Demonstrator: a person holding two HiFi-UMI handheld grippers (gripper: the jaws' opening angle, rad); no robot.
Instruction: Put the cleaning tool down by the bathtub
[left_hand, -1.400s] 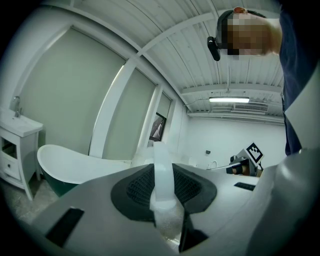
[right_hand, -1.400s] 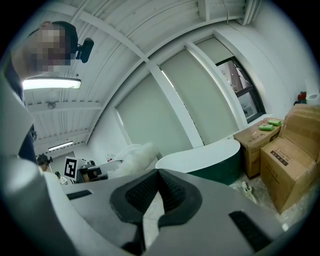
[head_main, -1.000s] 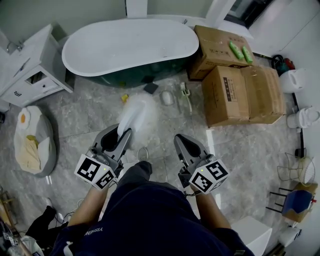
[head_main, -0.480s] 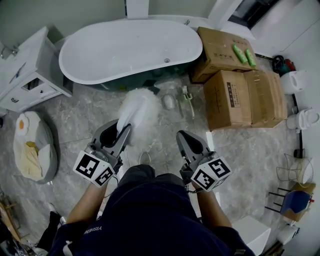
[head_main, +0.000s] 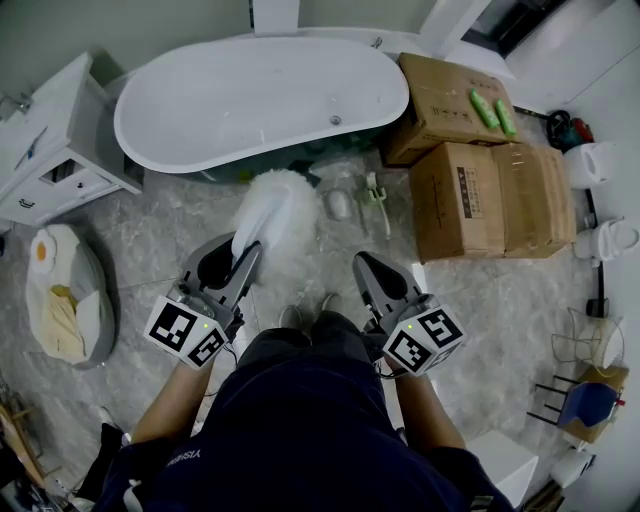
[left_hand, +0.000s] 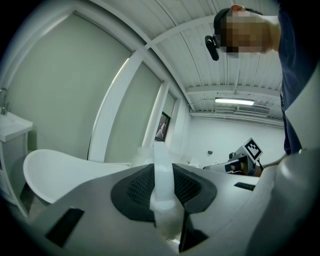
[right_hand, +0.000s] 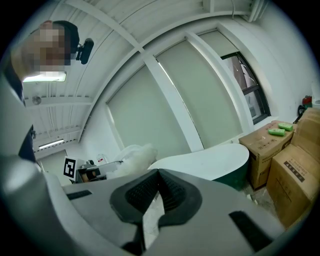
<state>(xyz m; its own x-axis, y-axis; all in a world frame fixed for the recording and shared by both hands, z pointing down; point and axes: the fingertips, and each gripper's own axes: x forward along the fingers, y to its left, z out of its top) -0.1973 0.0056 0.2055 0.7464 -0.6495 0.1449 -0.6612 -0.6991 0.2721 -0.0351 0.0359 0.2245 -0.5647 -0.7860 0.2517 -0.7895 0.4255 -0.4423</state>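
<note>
Two claws out front, and only the left claw (head_main: 236, 262) is working: its jaws are pinching the white handle of the fluffy duster (head_main: 272, 212), partway closed on it. The duster's long axis is running straight ahead from that claw, head pointing at the bathtub (head_main: 250, 95) just beyond. The right claw (head_main: 365, 265) is riding alongside, pressed together, carrying nothing.

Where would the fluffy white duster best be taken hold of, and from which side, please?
Grip the flat translucent plastic handle, coming from its free end, opposite the head. The fluffy white duster has a wide, soft head that would likely squash, while the narrow handle fits between pads; the left claw is shut on it that way now.
</note>
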